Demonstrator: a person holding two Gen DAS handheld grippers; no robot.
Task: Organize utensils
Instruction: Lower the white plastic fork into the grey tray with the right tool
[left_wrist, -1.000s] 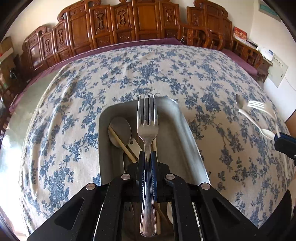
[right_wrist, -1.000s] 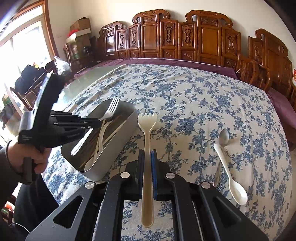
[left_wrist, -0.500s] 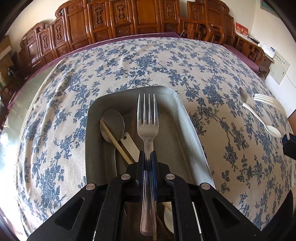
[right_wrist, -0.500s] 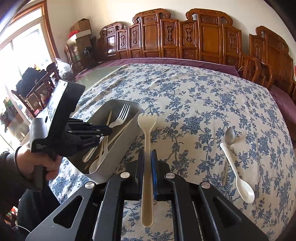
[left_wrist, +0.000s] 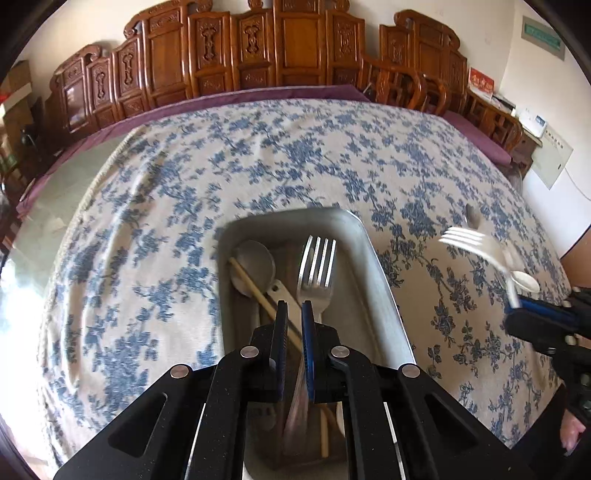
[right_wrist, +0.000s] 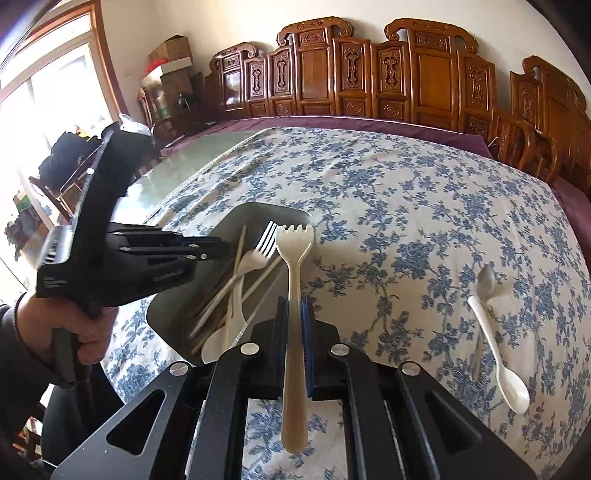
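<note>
A rectangular grey metal tray (left_wrist: 384, 295) sits on a blue-flowered white tablecloth (right_wrist: 406, 206), and the left gripper (left_wrist: 294, 306) hangs over its near half, pointing down into it. Its jaws stand a little apart with nothing pinched between the pads. The silver metal fork (left_wrist: 317, 273) lies below them inside the tray, tines toward the far wall, its handle blurred under the fingers. Beside the fork in the tray lie a grey metal spoon (left_wrist: 255, 262), a pale wooden chopstick (left_wrist: 255, 288) crossing it, and some white plastic pieces. In the right wrist view the person's left hand (right_wrist: 85, 332) grips the handle of that tool, whose tips reach over the tray's left edge, apart from the fork. The right gripper (right_wrist: 293, 301) is clamped on the handle of a cream plastic fork (right_wrist: 294, 258), held above the cloth with its tines over the tray's right rim. Well to the right on the cloth lie a white plastic spoon (right_wrist: 495, 343) and a small silver metal spoon (right_wrist: 485, 282), crossing each other.
</note>
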